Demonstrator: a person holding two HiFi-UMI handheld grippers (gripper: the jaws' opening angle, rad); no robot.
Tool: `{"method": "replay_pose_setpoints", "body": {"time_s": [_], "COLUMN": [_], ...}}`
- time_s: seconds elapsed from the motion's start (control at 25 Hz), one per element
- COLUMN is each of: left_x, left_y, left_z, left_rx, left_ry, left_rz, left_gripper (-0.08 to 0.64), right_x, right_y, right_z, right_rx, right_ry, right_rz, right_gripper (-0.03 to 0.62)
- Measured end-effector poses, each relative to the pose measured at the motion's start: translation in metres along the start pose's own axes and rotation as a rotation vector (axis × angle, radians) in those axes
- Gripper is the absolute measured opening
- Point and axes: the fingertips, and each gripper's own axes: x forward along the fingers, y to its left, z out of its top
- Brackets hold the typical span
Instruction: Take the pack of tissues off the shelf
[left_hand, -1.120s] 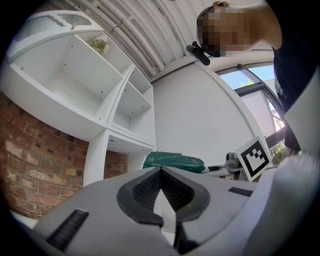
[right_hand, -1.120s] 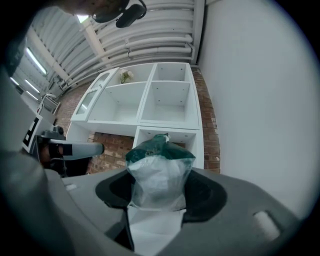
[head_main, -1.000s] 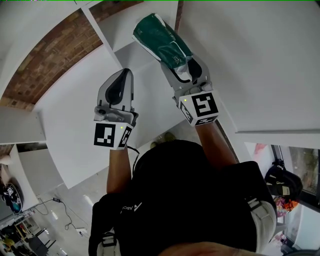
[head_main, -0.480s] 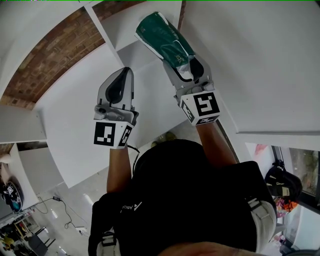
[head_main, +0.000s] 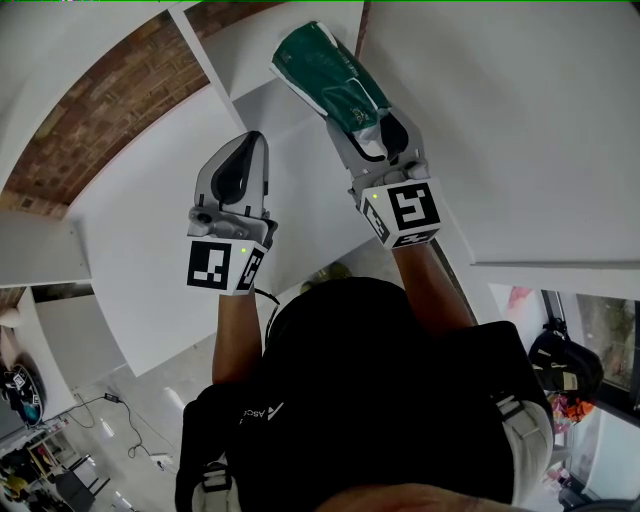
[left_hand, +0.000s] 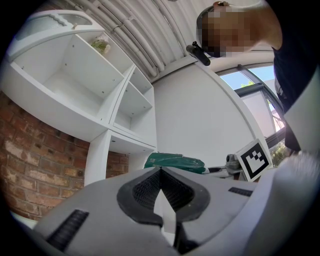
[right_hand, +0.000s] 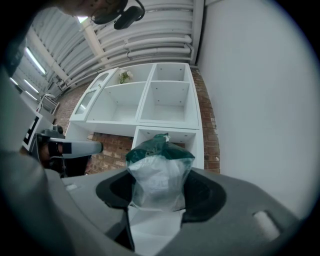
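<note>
The pack of tissues (head_main: 325, 75) is dark green with a clear plastic end. My right gripper (head_main: 367, 137) is shut on that clear end, and the pack sticks out ahead of it toward the white shelf unit (head_main: 262, 55). In the right gripper view the pack (right_hand: 159, 167) fills the gap between the jaws of the right gripper (right_hand: 159, 192), in front of the shelf unit's open compartments (right_hand: 165, 105). My left gripper (head_main: 250, 142) is to the left, a little lower, shut and holding nothing. Its own view shows the left gripper (left_hand: 160, 172) and the pack (left_hand: 175, 161) beyond.
A brick wall (head_main: 90, 120) stands behind the shelf unit. A plain white wall (head_main: 510, 120) rises at the right. A small plant (right_hand: 125, 76) sits in an upper compartment. Bags and cables (head_main: 560, 370) lie on the floor below.
My right gripper and the pack have shifted very slightly up the frame. The left gripper has hardly moved.
</note>
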Motion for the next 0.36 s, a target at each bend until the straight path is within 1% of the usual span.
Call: {"method": "replay_pose_setpoints", "body": {"time_s": [0.36], "left_x": [-0.003], "left_y": [0.0025], "left_z": [-0.0002], "left_rx": [0.0], "left_ry": [0.0], "left_rz": [0.001], "left_gripper": [-0.002], "right_x": [0.0036], "right_y": [0.0052], "right_z": [-0.0028], "right_rx": [-0.002], "right_ry": [0.009], "right_rz": [0.008], "right_gripper": [0.261]}}
